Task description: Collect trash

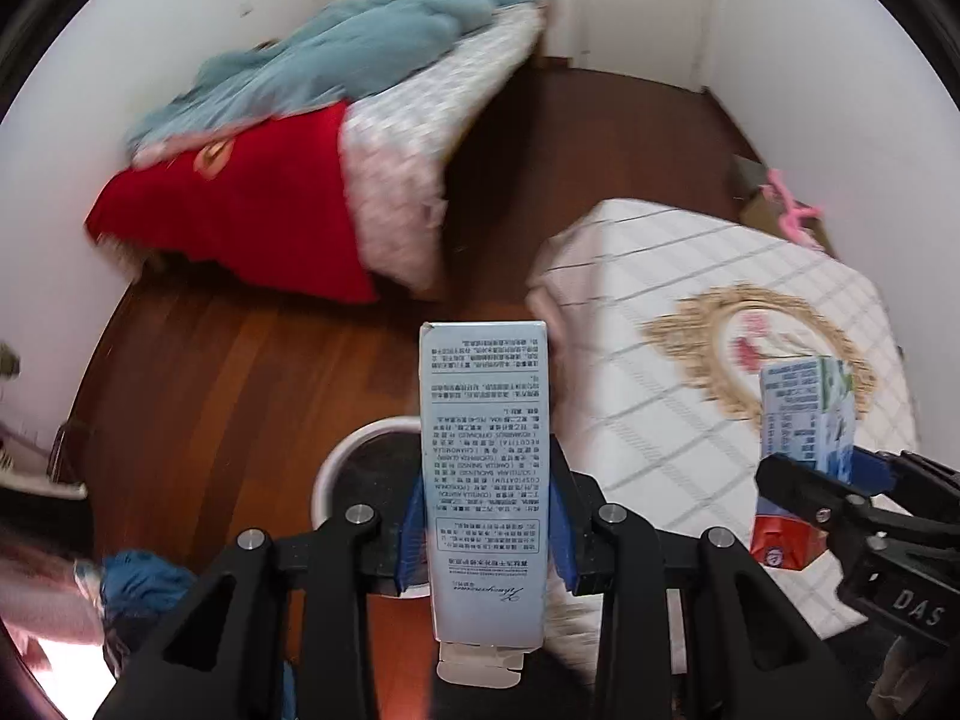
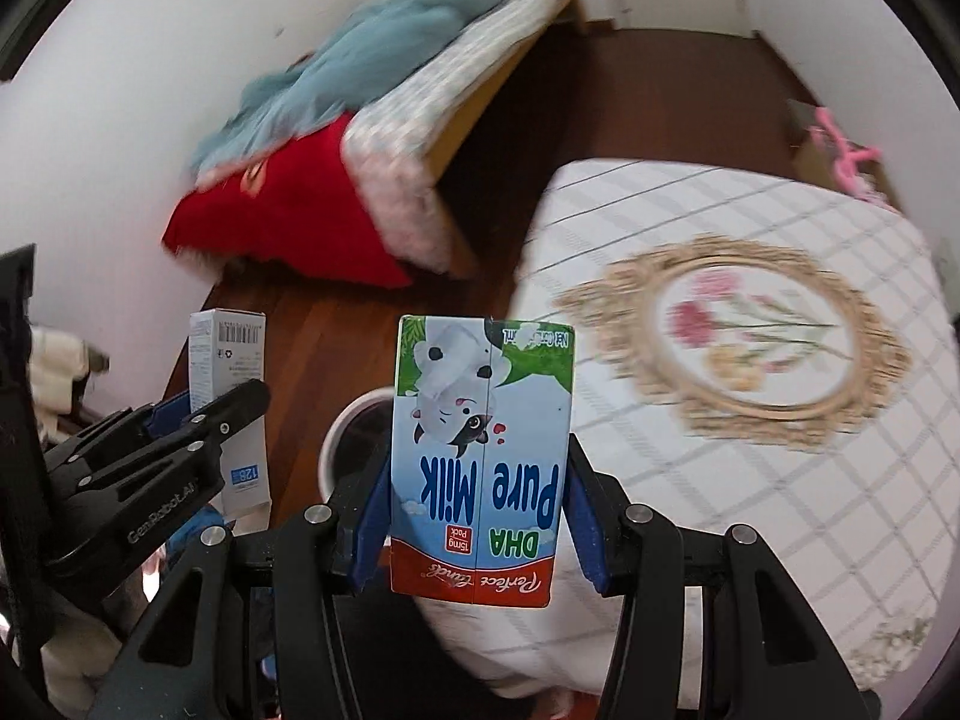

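The left gripper (image 1: 485, 531) has its jaws clamped on a tall pale-blue carton (image 1: 483, 480) covered in small print, gripped across its narrow sides with an end flap hanging loose below. The right gripper (image 2: 477, 531) has its jaws closed on a milk carton (image 2: 480, 456), held upside down so the lettering reads inverted. Both boxes are lifted clear of the tabletop (image 2: 750, 480), a surface dressed in a white checked cloth with a round straw-edged floral mat (image 2: 744, 330) near its middle; no other litter shows on the part of the cloth in view.

Just beyond the tabletop's near-left corner, down on the wooden floor (image 1: 240, 372), stands a round white bin (image 1: 354, 474) with a dark inside. In both wrist views its rim shows directly behind the held carton, so each gripper appears to be heading toward it. A bed (image 1: 384, 138) with red and teal bedding lies well apart against the far wall.

Judging by this, the picking-up is done for these two items and the dropping is not: both cartons have yet to be carried over the bin's mouth and released. Whether more trash waits elsewhere cannot be told.
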Demonstrator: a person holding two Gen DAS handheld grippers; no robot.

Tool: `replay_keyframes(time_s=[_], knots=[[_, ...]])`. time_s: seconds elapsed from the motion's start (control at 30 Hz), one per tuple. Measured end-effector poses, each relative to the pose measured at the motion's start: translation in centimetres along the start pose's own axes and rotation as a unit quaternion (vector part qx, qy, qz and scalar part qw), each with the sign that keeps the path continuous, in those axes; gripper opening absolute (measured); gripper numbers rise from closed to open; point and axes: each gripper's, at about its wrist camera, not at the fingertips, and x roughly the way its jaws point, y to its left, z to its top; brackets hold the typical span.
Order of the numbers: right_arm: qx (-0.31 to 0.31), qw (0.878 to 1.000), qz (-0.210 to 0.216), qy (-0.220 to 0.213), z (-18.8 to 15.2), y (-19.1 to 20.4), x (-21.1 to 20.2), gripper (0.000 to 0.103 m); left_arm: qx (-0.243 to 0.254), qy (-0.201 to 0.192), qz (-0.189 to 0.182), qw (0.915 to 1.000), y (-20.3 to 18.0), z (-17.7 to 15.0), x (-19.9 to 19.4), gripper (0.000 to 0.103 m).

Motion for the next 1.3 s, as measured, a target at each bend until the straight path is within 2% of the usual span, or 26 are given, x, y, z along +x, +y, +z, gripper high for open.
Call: replay_keyframes(time_s=[0.17, 0.33, 0.5, 0.6, 0.8, 0.9, 0.97, 1.0, 1.1, 1.13, 1.2, 1.3], knots=[[-0.029, 0.998, 0.005, 0.054, -0.3, 6.1, 7.8, 0.053, -0.042, 0.035, 0.018, 0.9983, 6.5, -1.9, 3.5, 0.031], [-0.031, 0.993, 0.011, 0.112, -1.4, 9.1, 16.2, 0.053, -0.081, 0.078, 0.028, 0.9932, 11.3, -4.0, 8.3, 0.031], [-0.041, 0.985, 0.006, 0.170, -2.2, 10.8, 23.8, 0.053, -0.120, 0.128, 0.016, 0.9843, 13.9, -5.7, 13.1, 0.031], [-0.049, 0.981, -0.004, 0.189, -2.4, 11.5, 26.7, 0.053, -0.140, 0.147, 0.006, 0.9791, 14.8, -6.2, 15.3, 0.031], [-0.056, 0.975, -0.014, 0.213, -1.9, 11.6, 30.7, 0.053, -0.156, 0.165, -0.005, 0.9739, 15.8, -6.2, 17.9, 0.032], [-0.057, 0.974, -0.014, 0.217, -1.4, 11.4, 32.3, 0.054, -0.168, 0.167, -0.008, 0.9716, 16.4, -6.1, 18.5, 0.046], [-0.062, 0.974, -0.012, 0.219, -1.0, 11.2, 33.0, 0.054, -0.173, 0.162, -0.001, 0.9715, 16.9, -6.0, 18.7, 0.081], [-0.063, 0.974, -0.011, 0.217, -1.0, 11.1, 33.1, 0.055, -0.174, 0.159, 0.003, 0.9718, 17.1, -5.9, 18.7, 0.087], [-0.062, 0.973, -0.006, 0.223, -0.8, 11.0, 33.8, 0.058, -0.176, 0.156, 0.017, 0.9719, 17.4, -6.2, 18.3, 0.095], [-0.063, 0.974, -0.003, 0.219, -0.8, 11.0, 33.7, 0.070, -0.170, 0.156, 0.025, 0.9727, 17.4, -6.3, 18.1, 0.102], [-0.067, 0.976, -0.006, 0.209, -0.7, 11.2, 33.1, 0.084, -0.167, 0.149, 0.036, 0.9739, 17.5, -6.5, 17.4, 0.103], [-0.074, 0.977, -0.012, 0.200, -0.6, 11.5, 31.9, 0.096, -0.171, 0.137, 0.052, 0.9742, 17.9, -6.9, 16.0, 0.103]])
